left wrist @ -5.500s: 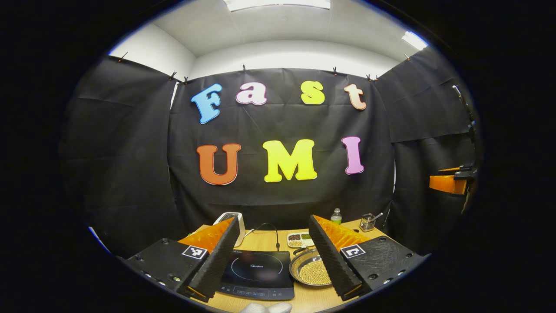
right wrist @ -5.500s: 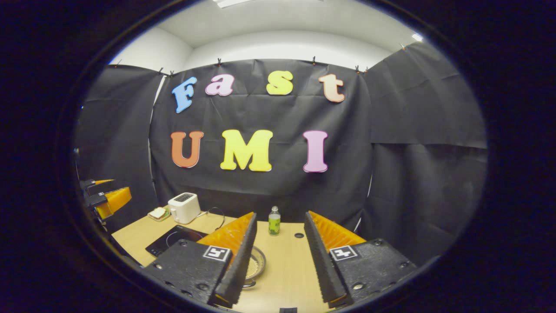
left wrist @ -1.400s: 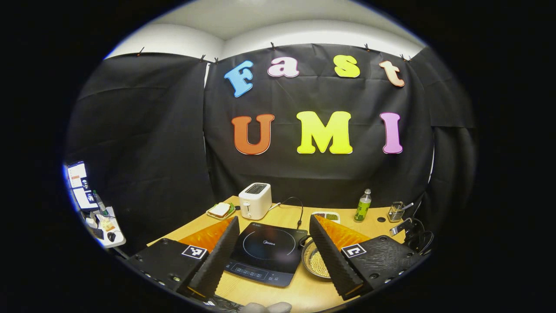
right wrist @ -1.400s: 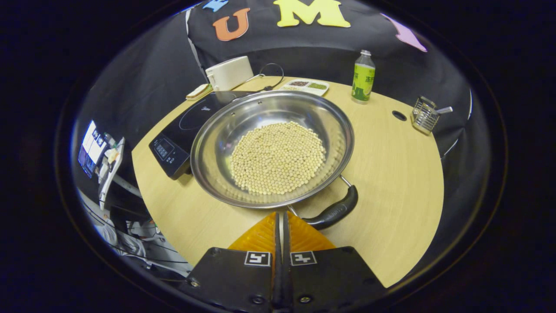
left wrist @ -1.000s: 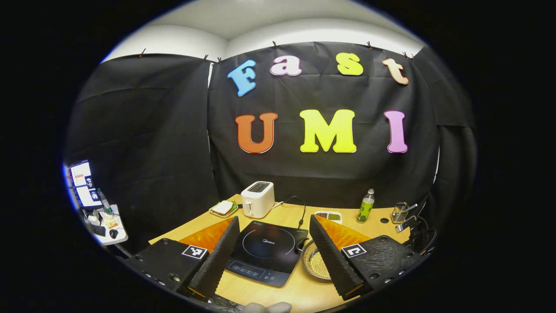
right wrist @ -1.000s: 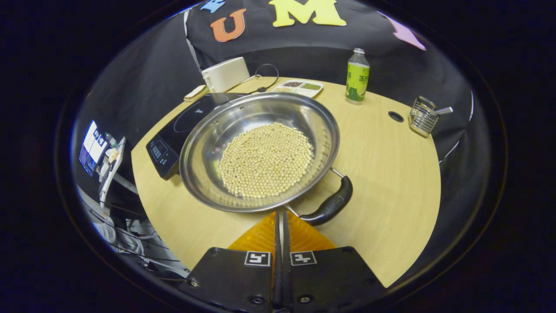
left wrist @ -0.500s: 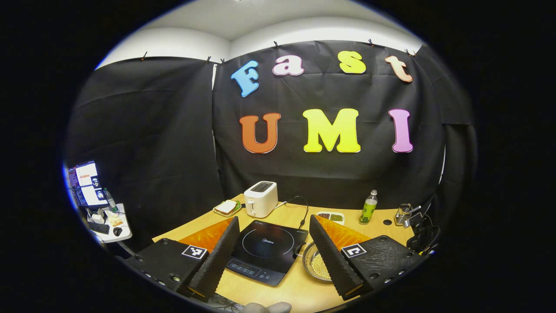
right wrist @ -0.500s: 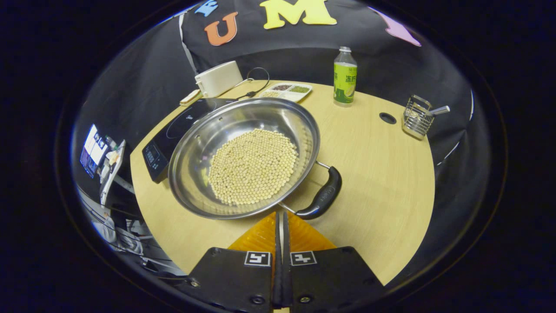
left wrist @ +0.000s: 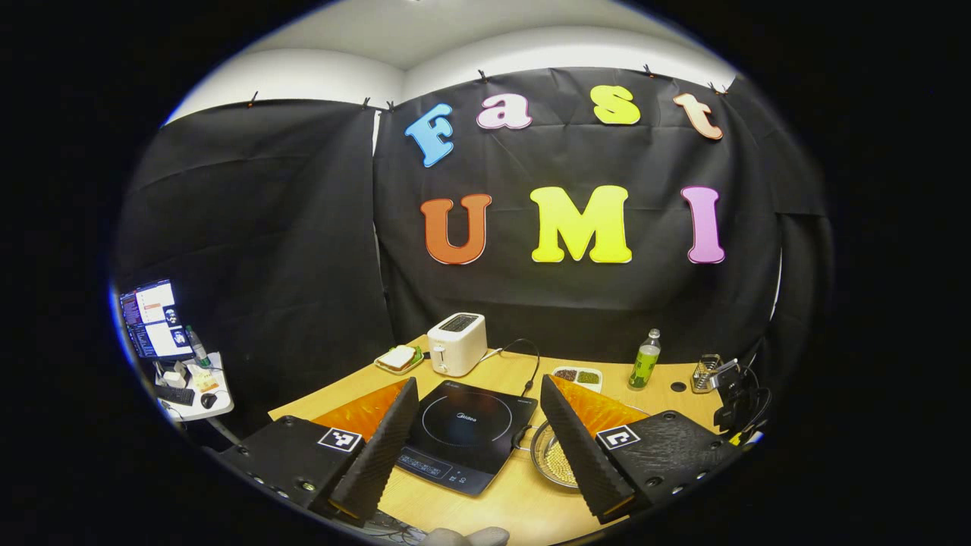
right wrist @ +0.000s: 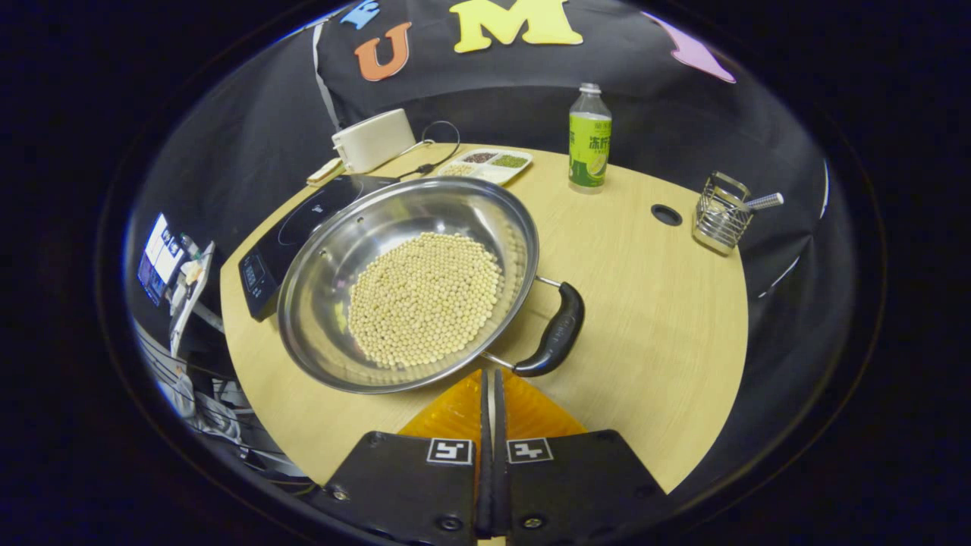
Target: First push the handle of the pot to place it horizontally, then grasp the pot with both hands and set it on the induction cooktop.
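In the right gripper view a steel pot (right wrist: 318, 299) holding pale beans (right wrist: 425, 296) sits on the wooden table (right wrist: 652, 326). Its black handle (right wrist: 552, 334) points toward the near right. My right gripper (right wrist: 489, 374) is shut, with its tips right at the pot's near rim beside the handle's lower end. The black induction cooktop (right wrist: 292, 224) lies just left of the pot and touches it or nearly so. In the left gripper view my left gripper (left wrist: 478, 387) hangs open above the table's front, with the cooktop (left wrist: 463, 428) between its fingers and the pot (left wrist: 537, 453) partly hidden behind the right finger.
At the back stand a white toaster (right wrist: 375, 140), a plate with a sandwich (left wrist: 398, 358), a divided dish (right wrist: 485, 163), a green bottle (right wrist: 590, 140) and a wire holder (right wrist: 721, 220). A cable hole (right wrist: 666, 214) is at the right. A side desk with a monitor (left wrist: 155, 330) stands left.
The pot has turned: its handle swung from the near side round to the right, with my shut right gripper following at its near end. The left gripper drifted slightly and stays open.
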Action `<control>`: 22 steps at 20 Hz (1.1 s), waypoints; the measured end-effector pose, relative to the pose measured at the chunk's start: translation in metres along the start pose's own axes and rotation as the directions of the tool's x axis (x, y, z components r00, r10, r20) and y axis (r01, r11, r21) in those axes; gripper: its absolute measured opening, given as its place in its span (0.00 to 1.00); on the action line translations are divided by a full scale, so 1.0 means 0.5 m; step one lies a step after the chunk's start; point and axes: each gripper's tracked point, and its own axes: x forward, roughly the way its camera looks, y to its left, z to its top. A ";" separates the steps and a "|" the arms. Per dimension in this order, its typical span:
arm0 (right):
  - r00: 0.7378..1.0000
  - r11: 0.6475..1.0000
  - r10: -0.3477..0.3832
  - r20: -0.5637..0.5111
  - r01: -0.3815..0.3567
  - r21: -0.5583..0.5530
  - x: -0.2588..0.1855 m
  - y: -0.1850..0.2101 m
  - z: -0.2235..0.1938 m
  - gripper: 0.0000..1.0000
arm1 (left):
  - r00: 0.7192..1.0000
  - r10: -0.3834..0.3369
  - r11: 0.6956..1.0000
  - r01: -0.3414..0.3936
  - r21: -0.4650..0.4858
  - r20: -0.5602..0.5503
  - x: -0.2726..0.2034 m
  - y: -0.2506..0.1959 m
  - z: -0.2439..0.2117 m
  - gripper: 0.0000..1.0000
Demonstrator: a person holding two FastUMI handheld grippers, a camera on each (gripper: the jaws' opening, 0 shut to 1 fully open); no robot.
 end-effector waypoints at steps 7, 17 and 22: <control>0.992 0.993 -0.119 0.048 0.119 0.006 -0.047 -0.011 0.013 0.04 | 0.998 -0.069 0.998 0.069 0.006 0.005 0.029 0.013 -0.013 0.96; 0.921 0.929 -0.358 0.154 0.334 0.161 -0.179 0.048 -0.008 0.35 | 0.959 -0.284 0.959 0.284 -0.008 -0.016 0.082 0.079 -0.051 0.97; 0.860 0.879 -0.457 0.226 0.399 0.260 -0.251 0.086 -0.017 0.76 | 0.932 -0.362 0.932 0.362 0.020 -0.022 0.088 0.105 -0.081 0.97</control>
